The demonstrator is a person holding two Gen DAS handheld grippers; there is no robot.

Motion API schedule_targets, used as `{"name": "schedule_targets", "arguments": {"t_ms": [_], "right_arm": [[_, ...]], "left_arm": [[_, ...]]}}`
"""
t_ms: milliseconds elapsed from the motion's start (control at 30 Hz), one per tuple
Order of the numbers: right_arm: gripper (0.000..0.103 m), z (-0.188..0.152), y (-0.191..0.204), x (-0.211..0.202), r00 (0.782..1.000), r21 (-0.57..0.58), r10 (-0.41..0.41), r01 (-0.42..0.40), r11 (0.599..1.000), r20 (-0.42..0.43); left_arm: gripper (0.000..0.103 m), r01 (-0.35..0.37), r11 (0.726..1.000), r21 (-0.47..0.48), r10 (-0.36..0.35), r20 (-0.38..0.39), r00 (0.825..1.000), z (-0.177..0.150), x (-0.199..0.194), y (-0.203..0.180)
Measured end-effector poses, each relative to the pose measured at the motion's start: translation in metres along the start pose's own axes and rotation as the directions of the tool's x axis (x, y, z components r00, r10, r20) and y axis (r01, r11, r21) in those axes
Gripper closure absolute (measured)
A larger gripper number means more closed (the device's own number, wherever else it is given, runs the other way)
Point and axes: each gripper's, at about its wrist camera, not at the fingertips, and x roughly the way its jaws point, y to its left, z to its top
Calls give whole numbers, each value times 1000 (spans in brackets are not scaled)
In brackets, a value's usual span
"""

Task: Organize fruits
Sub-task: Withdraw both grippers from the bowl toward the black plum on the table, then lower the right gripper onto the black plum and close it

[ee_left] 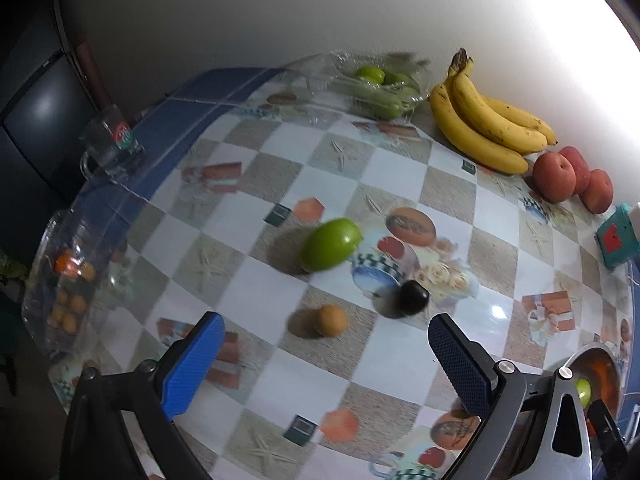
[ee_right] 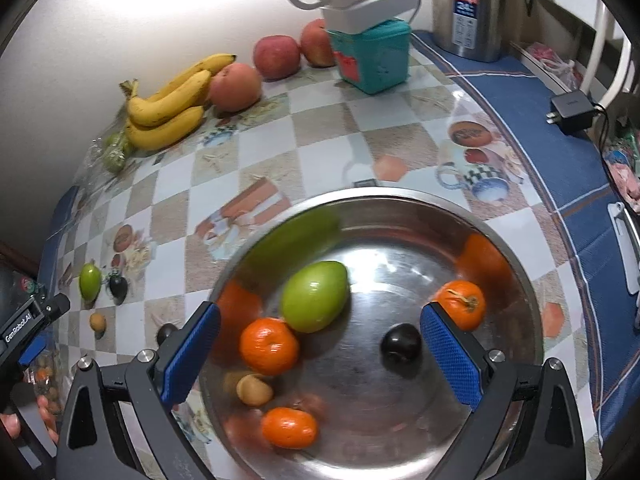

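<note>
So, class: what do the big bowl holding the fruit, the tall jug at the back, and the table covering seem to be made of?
Bowl: probably stainless steel, polished; it mirrors the fruit inside.
Jug: likely brushed steel, with a soft silver sheen.
Table covering: apparently glossy plastic or vinyl; printed checks with lamp glare.

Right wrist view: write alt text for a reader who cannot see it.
An open right gripper hovers over a steel bowl holding three oranges, a green fruit, a dark fruit and a small tan one. Bananas and apples line the wall.
</note>
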Motion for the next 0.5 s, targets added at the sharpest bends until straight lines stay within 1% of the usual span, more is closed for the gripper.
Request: {"name": "schedule_targets", "arguments": {"t_ms": [133, 300, 500], "right_arm": [[3, -2, 16, 2, 1000, -53, 21, -21, 998, -6], [3, -5, 41, 3, 997, -103, 74, -75, 992, -13], [3, -8, 81, 1, 986, -173, 164, -168, 971, -35]], "left_arm": [[0, -22, 1000, 10, 22, 11, 1000, 3, -1, 7], [0, 10, 1000, -17, -10, -4, 1000, 5, 1, 16], [0, 25, 999, -25, -25, -5, 1000, 6, -1, 21]]}}
